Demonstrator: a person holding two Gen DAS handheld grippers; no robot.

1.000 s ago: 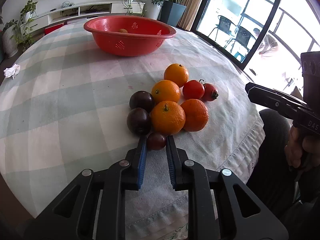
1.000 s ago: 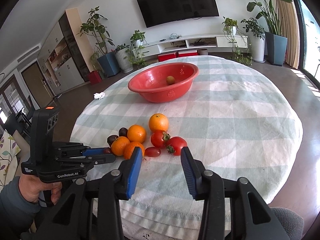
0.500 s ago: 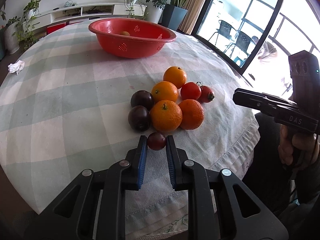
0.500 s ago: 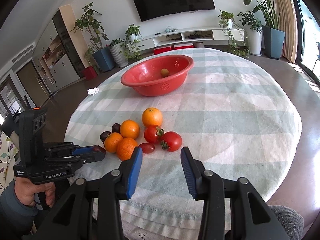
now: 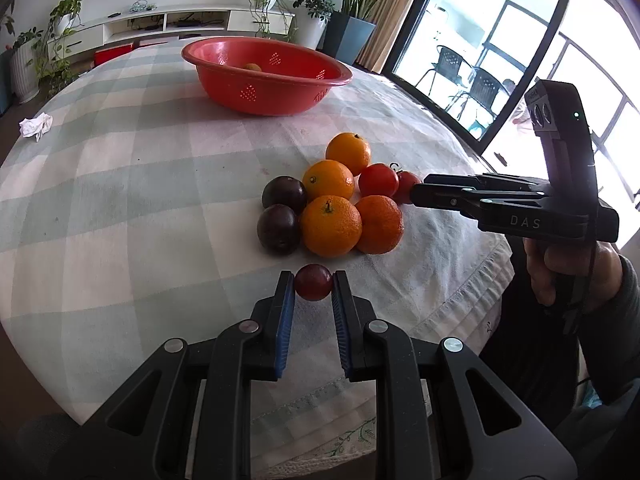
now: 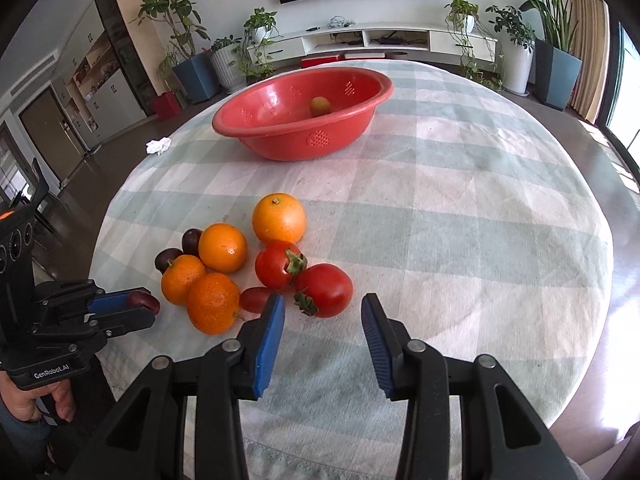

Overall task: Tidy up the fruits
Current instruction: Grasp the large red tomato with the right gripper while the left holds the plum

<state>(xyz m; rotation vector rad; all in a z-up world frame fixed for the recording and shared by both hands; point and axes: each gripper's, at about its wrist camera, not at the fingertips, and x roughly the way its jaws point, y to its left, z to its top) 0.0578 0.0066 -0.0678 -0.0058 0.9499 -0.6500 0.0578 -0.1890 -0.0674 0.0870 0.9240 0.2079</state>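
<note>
My left gripper [image 5: 313, 289] is shut on a small dark red grape [image 5: 313, 287] and holds it just above the cloth, near the pile; it also shows in the right wrist view [image 6: 141, 302]. The pile holds several oranges [image 5: 330, 225], two dark plums [image 5: 279, 228] and two tomatoes [image 6: 325, 289]. My right gripper [image 6: 322, 311] is open, its tips on either side of the nearest tomato. Another small red grape [image 6: 254, 299] lies by its left finger. A red basket [image 6: 304, 120] at the far side holds one small fruit [image 6: 320, 106].
The round table has a green and white checked cloth [image 6: 460, 232]. A crumpled white tissue [image 5: 36, 126] lies at its far left edge. The table's near edge is just below both grippers. Plants and a TV shelf stand beyond.
My left gripper has lifted the grape up and back from the pile. My right gripper has moved forward and down to the two tomatoes, still open.
</note>
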